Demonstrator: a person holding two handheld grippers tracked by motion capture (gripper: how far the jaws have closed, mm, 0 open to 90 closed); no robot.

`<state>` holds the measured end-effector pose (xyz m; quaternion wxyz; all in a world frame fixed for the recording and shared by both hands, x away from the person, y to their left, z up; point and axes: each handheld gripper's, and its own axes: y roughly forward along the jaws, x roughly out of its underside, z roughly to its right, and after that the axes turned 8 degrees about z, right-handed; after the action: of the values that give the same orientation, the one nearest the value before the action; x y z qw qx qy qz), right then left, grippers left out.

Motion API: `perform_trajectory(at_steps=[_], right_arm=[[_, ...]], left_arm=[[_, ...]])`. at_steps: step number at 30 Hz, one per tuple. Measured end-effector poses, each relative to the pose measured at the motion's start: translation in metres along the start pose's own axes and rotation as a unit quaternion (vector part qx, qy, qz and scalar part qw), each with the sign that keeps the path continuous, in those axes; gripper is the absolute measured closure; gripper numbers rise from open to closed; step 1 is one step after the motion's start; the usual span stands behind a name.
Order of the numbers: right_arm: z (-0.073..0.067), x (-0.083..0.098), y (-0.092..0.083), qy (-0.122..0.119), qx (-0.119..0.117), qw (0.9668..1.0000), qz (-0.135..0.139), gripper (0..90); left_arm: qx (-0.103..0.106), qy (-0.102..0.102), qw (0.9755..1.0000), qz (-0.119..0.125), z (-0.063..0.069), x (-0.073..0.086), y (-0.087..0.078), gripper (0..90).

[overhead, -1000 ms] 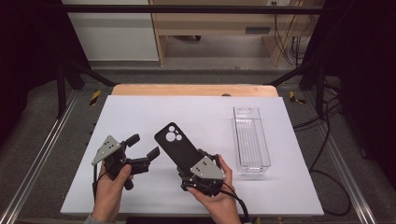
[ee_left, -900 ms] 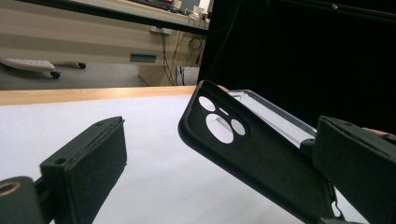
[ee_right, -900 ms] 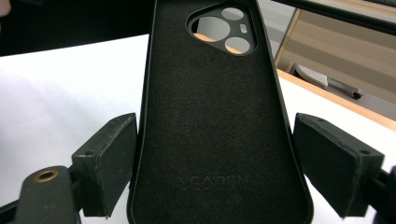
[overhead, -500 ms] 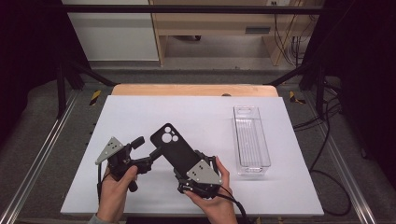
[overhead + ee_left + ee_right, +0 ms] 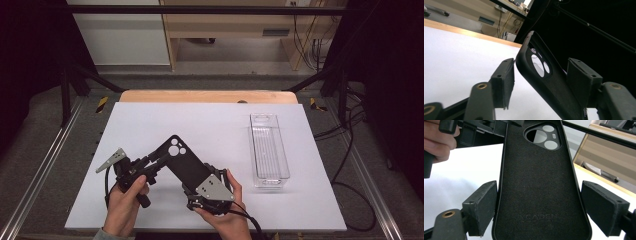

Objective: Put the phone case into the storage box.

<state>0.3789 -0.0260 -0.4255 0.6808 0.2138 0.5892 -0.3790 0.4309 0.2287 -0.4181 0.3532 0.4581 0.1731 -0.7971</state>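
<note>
A black phone case (image 5: 181,161) is raised off the white table, its camera cut-out end pointing up and left. My right gripper (image 5: 194,179) is shut on its lower end; in the right gripper view both pads (image 5: 483,207) press the sides of the case (image 5: 539,182). My left gripper (image 5: 159,159) reaches in from the left around the camera corner. Its jaws have just been closing, with the case (image 5: 541,72) slanting between them. The left pad (image 5: 504,82) is a sliver away from the case's edge, so my left gripper (image 5: 541,75) still counts as open.
A clear plastic tray (image 5: 270,150) lies lengthwise at the right of the white table top (image 5: 150,120). A wooden strip (image 5: 207,96) runs along the far edge. Black frame posts and cables stand around the table.
The left gripper's jaws have narrowed around the case's camera end. The case and the right hand have shifted slightly nearer the front edge.
</note>
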Motion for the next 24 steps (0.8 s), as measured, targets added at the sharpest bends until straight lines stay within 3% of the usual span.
perform_trajectory(at_steps=[6, 7, 9, 19, 24], right_arm=[[-0.0005, 0.0013, 0.001, 0.0, -0.001, 1.0, -0.002, 16.2], [-0.0004, 0.0018, 0.0011, 0.001, -0.002, 1.0, -0.002, 16.2], [-0.0005, 0.0022, 0.0013, 0.003, -0.002, 1.0, -0.003, 16.2], [-0.0016, 0.0082, 0.0058, 0.012, -0.008, 0.9997, -0.02, 16.0], [-0.0017, 0.0097, 0.0069, 0.011, -0.011, 0.9996, -0.025, 15.9]], left_arm=[[0.001, -0.006, 1.0, 0.004, -0.0001, 0.0002, -0.0008, 49.1], [0.004, -0.018, 0.9998, 0.01, -0.0009, 0.0002, -0.0018, 51.2], [0.002, -0.021, 0.9997, 0.012, -0.0013, 0.0001, -0.0025, 53.2], [-0.005, -0.026, 0.9994, 0.02, -0.003, 0.0028, -0.005, 71.1], [-0.003, -0.035, 0.9991, 0.022, -0.0025, 0.0044, -0.0054, 72.9]])
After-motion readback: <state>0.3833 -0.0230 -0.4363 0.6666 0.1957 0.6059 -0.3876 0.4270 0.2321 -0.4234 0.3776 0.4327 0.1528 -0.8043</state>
